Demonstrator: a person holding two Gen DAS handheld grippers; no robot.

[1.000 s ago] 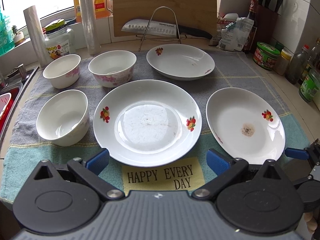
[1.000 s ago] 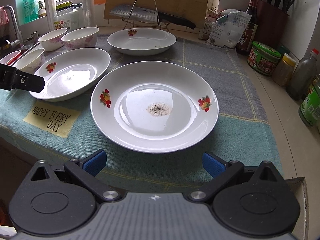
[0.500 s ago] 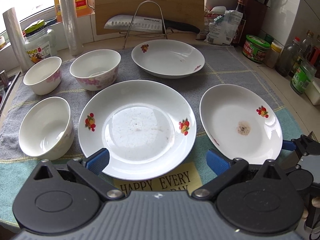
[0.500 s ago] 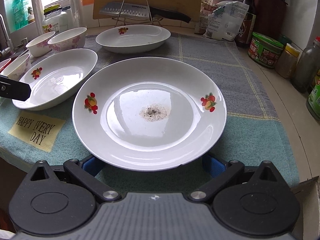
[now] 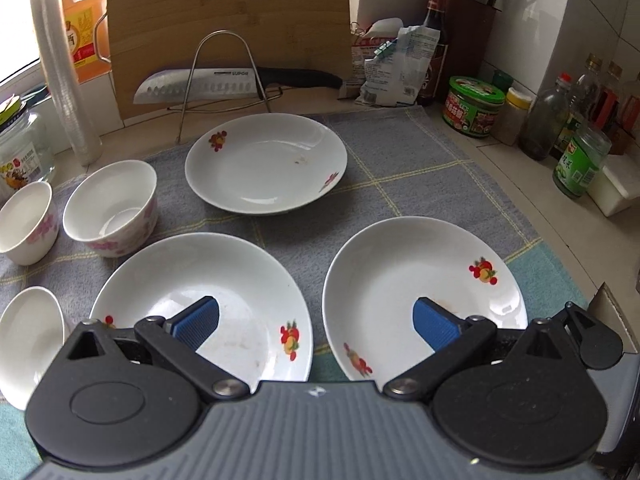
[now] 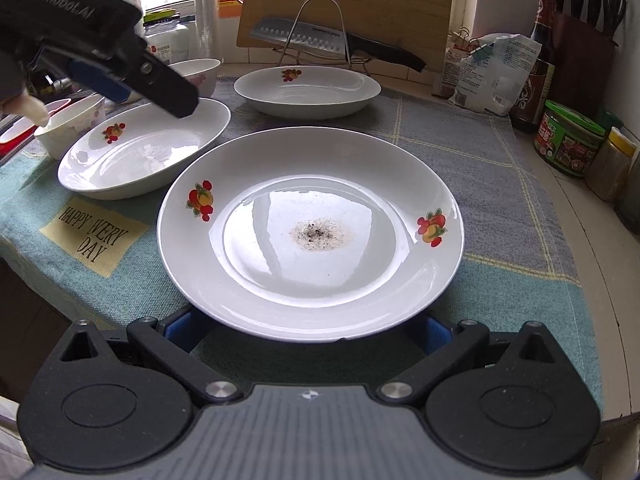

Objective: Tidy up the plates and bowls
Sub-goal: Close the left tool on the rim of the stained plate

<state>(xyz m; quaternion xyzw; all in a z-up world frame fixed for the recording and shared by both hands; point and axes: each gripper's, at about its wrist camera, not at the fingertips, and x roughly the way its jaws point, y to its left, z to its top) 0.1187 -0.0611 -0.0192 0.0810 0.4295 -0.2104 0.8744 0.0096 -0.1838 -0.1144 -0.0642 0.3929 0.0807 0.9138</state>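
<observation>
Near plate (image 6: 310, 236): soiled at centre, on the towel (image 6: 500, 184) at the near right of the bench; its near rim lies over the right gripper (image 6: 308, 330).
Right gripper: spread wide, fingertips hidden beneath the rim; contact cannot be told.
Middle plate (image 5: 208, 300): just left of the near plate, apart from it.
Left gripper (image 5: 316, 320): released, empty, hovering above the two plates.
Far plate (image 5: 266, 162): well behind.
Bowls (image 5: 112, 208): three, far left.
Step in hand: judged as reaching for the near plate's rim.
Next move: likely clamp the rim, lift, stack on another plate.
</observation>
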